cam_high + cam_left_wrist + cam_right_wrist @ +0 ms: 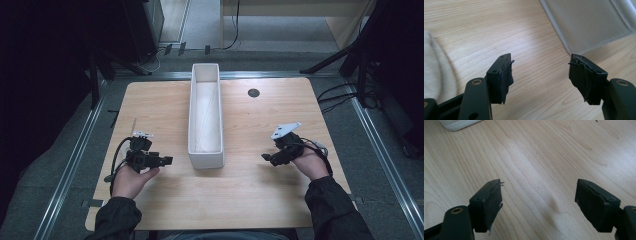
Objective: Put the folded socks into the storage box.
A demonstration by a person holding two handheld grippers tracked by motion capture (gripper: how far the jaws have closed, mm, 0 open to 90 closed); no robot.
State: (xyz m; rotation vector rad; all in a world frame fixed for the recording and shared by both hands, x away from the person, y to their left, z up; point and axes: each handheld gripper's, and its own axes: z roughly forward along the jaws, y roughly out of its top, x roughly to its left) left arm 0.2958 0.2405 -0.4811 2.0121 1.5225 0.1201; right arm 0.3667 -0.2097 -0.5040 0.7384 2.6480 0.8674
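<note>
A long, narrow white bin (205,120) lies lengthwise down the middle of the wooden table (260,190), and it looks empty. My left gripper (166,160) is held low at the bin's near left and points toward it. In the left gripper view the left gripper (541,65) is open over bare wood, with a corner of the bin (586,27) just ahead. My right gripper (266,158) hovers to the near right of the bin and points left. Seen in its own view, the right gripper (540,185) is open with nothing between the fingers, and a bin corner (456,123) sits at the top left.
A black round grommet (253,92) is set in the table at the back right. Metal rails (75,160) run along the floor on both sides, with cables and dark stands beyond. A pale blurred shape (434,70) lies at the left edge of the left gripper view.
</note>
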